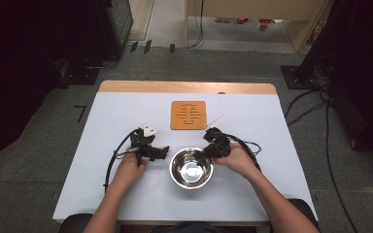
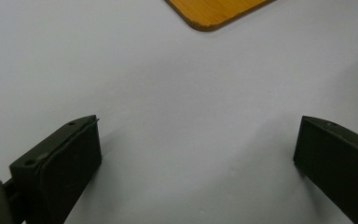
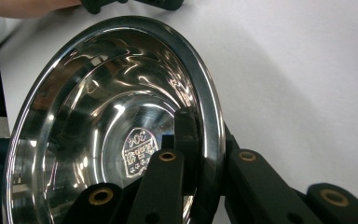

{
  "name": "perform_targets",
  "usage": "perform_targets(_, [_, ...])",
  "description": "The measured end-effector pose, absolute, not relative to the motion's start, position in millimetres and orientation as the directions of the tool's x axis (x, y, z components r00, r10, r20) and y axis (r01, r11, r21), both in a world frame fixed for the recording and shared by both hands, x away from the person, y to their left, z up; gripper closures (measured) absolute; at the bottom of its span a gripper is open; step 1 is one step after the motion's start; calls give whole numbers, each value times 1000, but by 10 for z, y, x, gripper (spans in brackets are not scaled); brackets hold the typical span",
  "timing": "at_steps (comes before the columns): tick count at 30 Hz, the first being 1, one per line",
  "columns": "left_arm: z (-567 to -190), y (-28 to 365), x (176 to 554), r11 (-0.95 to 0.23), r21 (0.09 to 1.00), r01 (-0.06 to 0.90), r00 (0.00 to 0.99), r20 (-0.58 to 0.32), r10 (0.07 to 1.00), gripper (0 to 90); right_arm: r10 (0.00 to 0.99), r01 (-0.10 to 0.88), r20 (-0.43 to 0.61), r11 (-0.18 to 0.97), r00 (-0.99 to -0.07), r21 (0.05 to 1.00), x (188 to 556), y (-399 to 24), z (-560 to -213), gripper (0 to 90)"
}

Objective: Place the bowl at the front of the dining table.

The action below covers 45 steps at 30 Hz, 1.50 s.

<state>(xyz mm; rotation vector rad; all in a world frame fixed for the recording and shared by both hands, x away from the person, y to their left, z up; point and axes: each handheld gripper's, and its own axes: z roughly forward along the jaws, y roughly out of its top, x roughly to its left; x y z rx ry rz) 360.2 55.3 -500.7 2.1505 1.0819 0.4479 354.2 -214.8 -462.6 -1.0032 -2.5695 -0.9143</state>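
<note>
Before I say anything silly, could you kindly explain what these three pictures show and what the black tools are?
A person sits at a white table and holds a hand-operated, two-jaw gripper in each hand; there is no robot arm. The high view looks down from above. The other two pictures come from small cameras riding on the grippers, looking along their jaws. On the table lie a steel bowl and, farther back, an orange wooden mat. The right gripper is clamped on the bowl's rim, one jaw inside and one outside. The left gripper stands open over bare table beside the bowl, holding nothing, with a corner of the mat ahead.
</note>
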Motion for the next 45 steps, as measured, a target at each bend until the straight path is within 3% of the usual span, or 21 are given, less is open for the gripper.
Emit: perform_targets(45, [-5006, 554, 3606, -425, 703, 570, 597, 1, 802, 5, 665, 775, 435, 376, -607, 507, 3816, -2358, -4644, 873])
